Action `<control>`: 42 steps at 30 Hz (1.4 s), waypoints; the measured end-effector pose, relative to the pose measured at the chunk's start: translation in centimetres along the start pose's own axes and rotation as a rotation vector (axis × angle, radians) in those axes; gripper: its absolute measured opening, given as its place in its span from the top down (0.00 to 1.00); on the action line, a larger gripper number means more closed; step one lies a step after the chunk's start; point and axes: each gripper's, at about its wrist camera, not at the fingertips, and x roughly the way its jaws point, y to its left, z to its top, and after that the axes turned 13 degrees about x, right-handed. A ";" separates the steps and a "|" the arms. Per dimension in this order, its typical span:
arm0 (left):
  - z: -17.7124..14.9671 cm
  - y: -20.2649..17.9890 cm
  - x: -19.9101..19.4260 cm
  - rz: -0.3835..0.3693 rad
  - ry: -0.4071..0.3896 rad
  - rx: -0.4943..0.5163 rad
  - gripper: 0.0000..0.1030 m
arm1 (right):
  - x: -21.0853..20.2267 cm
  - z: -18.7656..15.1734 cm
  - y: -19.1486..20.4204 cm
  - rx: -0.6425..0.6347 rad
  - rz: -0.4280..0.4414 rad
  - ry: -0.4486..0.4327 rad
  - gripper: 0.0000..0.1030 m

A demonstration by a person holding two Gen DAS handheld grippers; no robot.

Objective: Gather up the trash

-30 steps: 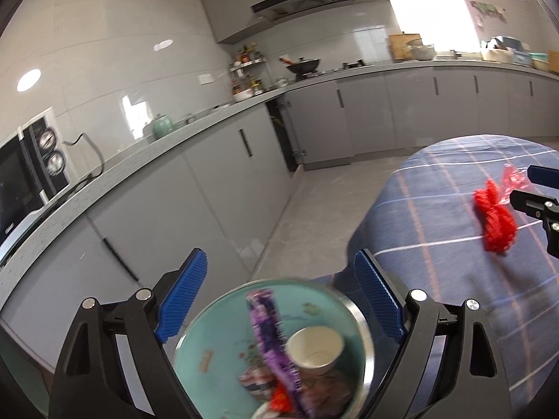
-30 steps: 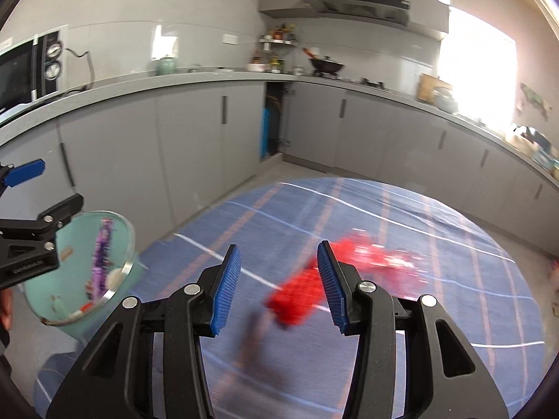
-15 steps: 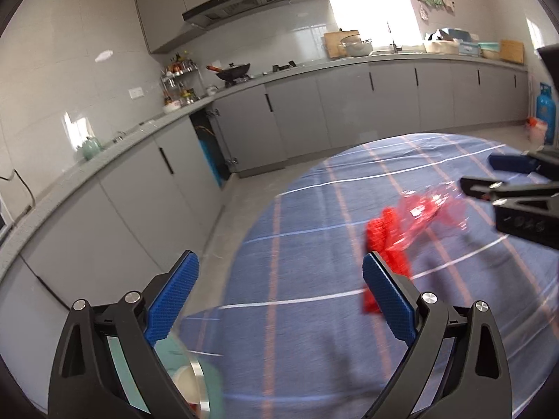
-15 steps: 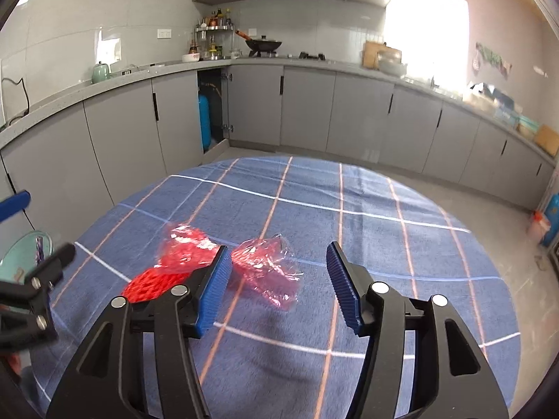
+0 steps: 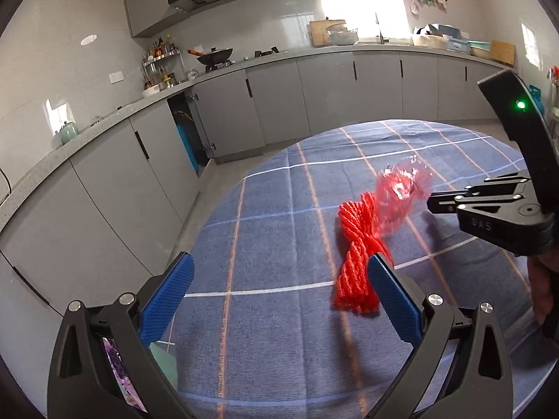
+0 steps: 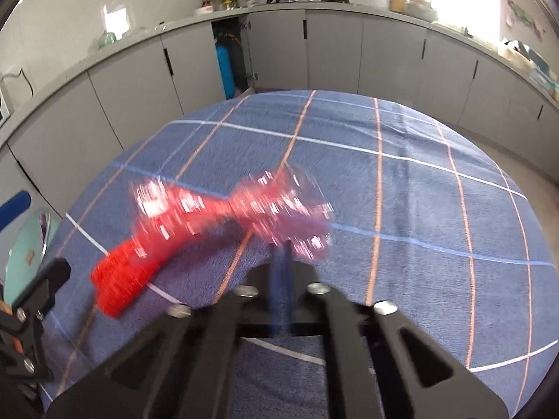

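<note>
Since half a second ago the right gripper (image 6: 279, 262) has gone from wide open over the wrapper to fingers pressed together on it; the red wrapper (image 6: 279, 209) is now blurred with motion, apparently lifting. Left gripper (image 5: 276, 300) has swung further over the table (image 5: 279, 366), so the bin has slid from its lower centre to the 7 o'clock edge. Left fingers stand wide apart, holding nothing. Right fingers are closed on the near end of the clear red wrapper; the wrapper's far end trails toward 9 o'clock, where a red mesh bundle (image 5: 360, 255) hangs or lies touching it; I cannot tell whether the mesh is attached or only overlapped. Left view puts wrapper and mesh at 2 o'clock of the left gripper, on or just above the blue checked cloth. Bin (image 6: 28, 244) sits off the table edge at 9 o'clock in the right view, with a purple packet (image 5: 117, 366) inside. Step in hand, as judged: pick-up of the wrapper. Next move calls for carrying it left over the bin without dragging the mesh off the table. Count: one wrapper, one mesh, one bin, two grippers.
</note>
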 end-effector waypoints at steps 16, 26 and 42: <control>2.1 -0.9 1.0 -0.083 0.013 0.024 0.05 | -3.9 0.0 -3.0 0.064 -0.102 -0.108 0.64; 3.8 -3.0 5.2 -0.260 0.108 0.065 0.35 | -3.9 2.7 -2.6 0.094 -0.041 -0.159 0.45; 2.5 -1.3 3.2 -0.290 0.072 0.067 0.83 | -2.5 4.6 -1.5 0.157 0.035 -0.141 0.38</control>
